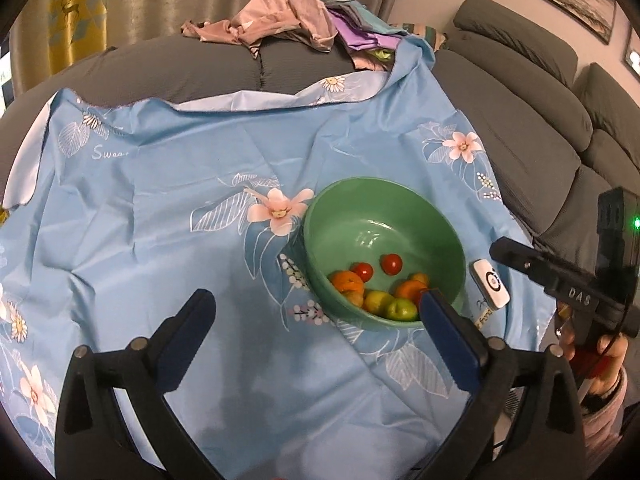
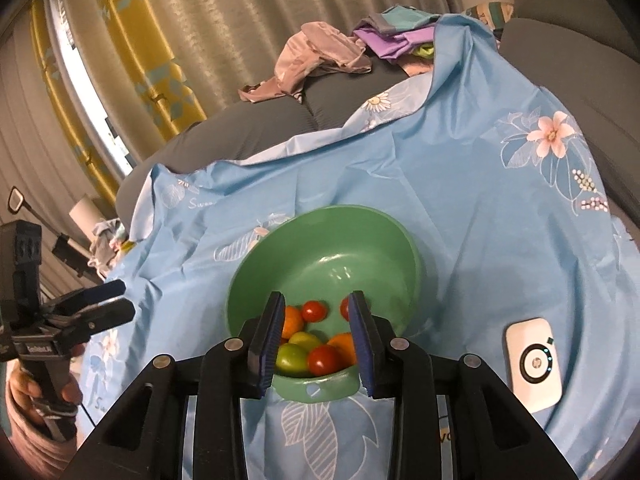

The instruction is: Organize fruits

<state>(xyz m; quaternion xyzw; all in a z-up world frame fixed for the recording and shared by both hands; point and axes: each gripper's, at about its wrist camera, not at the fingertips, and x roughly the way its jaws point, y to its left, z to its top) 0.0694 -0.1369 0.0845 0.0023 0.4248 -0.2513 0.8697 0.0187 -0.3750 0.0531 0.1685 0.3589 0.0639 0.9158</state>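
Left wrist view: left claw (image 1: 316, 312) wide open, empty, above blue floral cloth (image 1: 168, 216); green bowl (image 1: 400, 204) holds the fruits (image 1: 372, 288).

Right wrist view: right claw (image 2: 317, 324) part-open, empty, over the bowl; white device (image 2: 532, 364) beside it.

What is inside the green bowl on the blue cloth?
The round green plastic bowl holds small red tomatoes, orange fruits and green-yellow fruits. An exact count is not possible: the right gripper's fingers and the near rim cover some.
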